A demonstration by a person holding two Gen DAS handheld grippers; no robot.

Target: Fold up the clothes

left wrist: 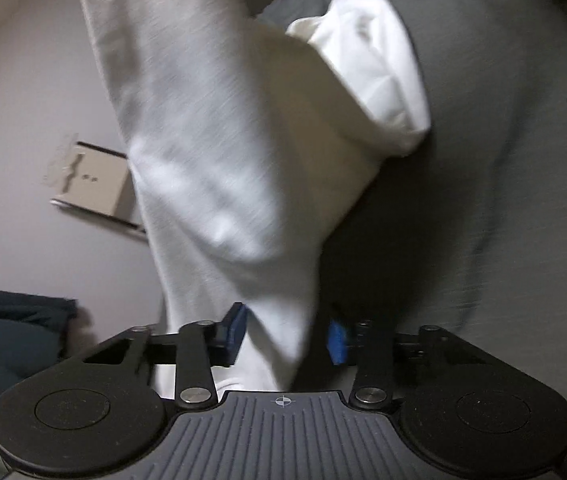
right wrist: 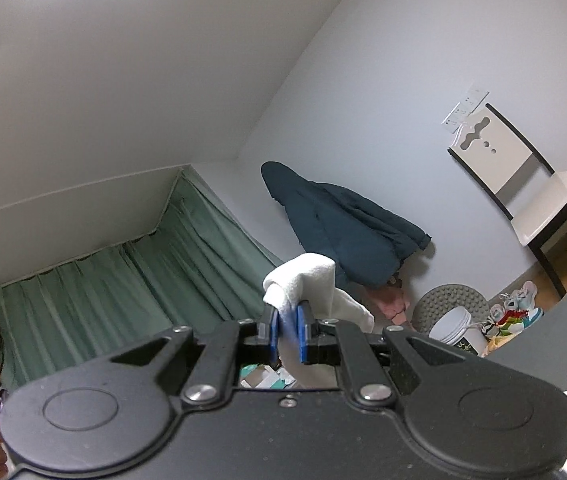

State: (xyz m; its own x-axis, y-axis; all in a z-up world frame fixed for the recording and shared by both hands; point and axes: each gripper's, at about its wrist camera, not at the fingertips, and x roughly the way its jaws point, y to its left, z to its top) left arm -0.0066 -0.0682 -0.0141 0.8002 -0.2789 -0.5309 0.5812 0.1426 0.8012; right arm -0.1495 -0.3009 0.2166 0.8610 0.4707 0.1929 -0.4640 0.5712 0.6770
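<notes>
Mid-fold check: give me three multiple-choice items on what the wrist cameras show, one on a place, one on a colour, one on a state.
1. Where is the dark blue jacket?
A. against the wall
B. on the chair
C. in the left gripper

2. What colour are the curtains?
A. red
B. green
C. yellow

3. What is the right gripper doing?
A. open, holding nothing
B. pinching white cloth
C. holding a shoe

Answers: 1 A, it hangs draped at the wall, apart from the chair. 2 B, the folds are green. 3 B, the white garment sits between its fingers; the left gripper holds it too.
</notes>
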